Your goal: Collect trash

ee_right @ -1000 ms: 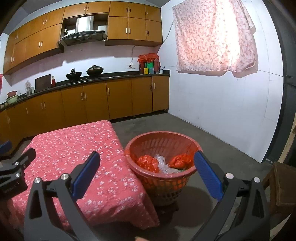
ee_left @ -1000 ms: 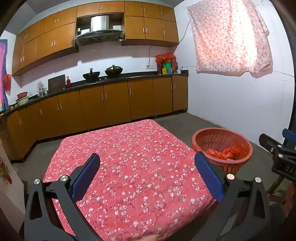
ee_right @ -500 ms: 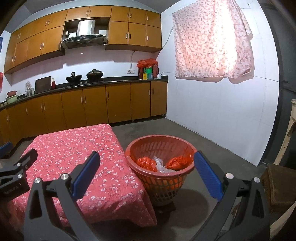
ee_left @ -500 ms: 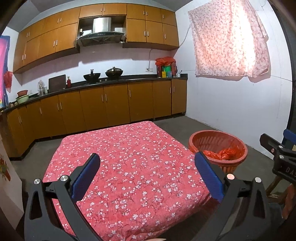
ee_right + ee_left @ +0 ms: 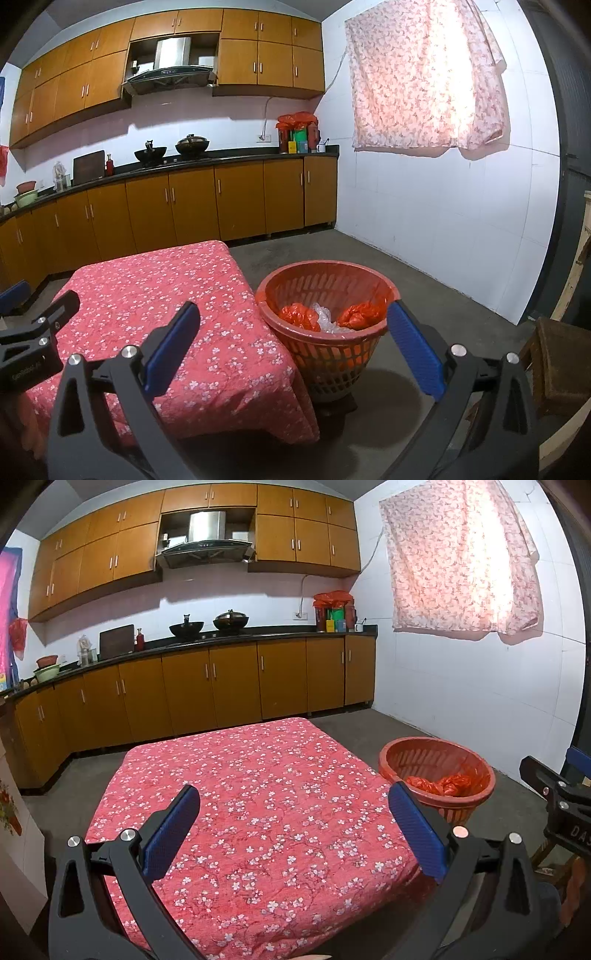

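- The kitchen: wooden cabinets (image 5: 236, 686) run along the far wall under a dark counter, and a flowered curtain (image 5: 458, 554) hangs on the white wall to the right. No loose trash shows on the bare floor (image 5: 436, 295) in either view.
- The table (image 5: 258, 812), under a red flowered cloth, fills the middle of the left view. Its whole top is in sight and nothing lies on it — no wrapper, no bag, no scrap.
- The basket (image 5: 325, 273), a red slatted one, stands on the floor just beside the table's right corner. It is upright and only partly filled.
- The trash (image 5: 321, 317) sits low inside the basket: two crumpled red bags with a clear plastic piece between them. So the task's things are already in the bin, as far as these views show.
- The left gripper (image 5: 295, 827) hangs above the near part of the table, its blue fingers spread wide with nothing between them.
- The right gripper (image 5: 291, 347) faces the basket from above the table's edge, also spread wide and empty.
- My reading: collection looks finished, or very nearly — what could remain is only trash lying outside both views, which cannot be told from here.
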A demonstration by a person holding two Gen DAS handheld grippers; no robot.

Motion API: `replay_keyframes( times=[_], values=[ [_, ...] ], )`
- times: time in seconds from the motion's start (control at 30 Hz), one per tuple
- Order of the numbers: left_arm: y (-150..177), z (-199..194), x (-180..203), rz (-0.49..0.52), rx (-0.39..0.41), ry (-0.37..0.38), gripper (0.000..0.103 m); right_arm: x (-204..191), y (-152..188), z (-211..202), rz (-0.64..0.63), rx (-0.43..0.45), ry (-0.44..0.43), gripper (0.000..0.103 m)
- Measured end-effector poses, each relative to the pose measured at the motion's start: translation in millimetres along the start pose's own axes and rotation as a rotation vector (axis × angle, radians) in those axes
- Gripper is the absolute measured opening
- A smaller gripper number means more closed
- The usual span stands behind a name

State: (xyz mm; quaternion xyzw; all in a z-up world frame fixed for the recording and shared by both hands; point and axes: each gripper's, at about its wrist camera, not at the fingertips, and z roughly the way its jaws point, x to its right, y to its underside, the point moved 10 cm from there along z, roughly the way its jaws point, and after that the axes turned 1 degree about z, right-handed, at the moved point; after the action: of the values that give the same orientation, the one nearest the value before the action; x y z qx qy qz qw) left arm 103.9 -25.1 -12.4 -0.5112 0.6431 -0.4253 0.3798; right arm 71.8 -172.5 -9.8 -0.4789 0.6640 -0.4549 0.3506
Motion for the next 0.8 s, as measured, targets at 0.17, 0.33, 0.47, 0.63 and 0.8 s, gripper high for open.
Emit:
replay_keyframes(
  times=[0.17,0.33,0.47,0.63,0.8],
  values=[
    [-0.1,-0.1,0.2,-0.001,0.0,0.001,0.101,0.5,0.8,-0.3,0.0,0.0,0.0,0.099],
    [-0.2,-0.6,-0.9,-0.007,-0.003,0.003,0.101,1.1,0.5,0.0,0.001,0.0,0.001,0.099],
    [-0.6,-0.9,-2.0,-0.008,-0.003,0.002,0.101,1.2,0.5,-0.1,0.001,0.0,0.0,0.099],
    [-0.4,-1.1,-2.3,-0.008,-0.005,0.003,0.101,1.4,0.5,0.0,0.002,-0.001,-0.001,0.099],
    [-1.0,-1.3,-1.9,-0.006,-0.006,0.003,0.101,1.0,1.8,-0.6,0.003,-0.001,0.0,0.099]
  ],
)
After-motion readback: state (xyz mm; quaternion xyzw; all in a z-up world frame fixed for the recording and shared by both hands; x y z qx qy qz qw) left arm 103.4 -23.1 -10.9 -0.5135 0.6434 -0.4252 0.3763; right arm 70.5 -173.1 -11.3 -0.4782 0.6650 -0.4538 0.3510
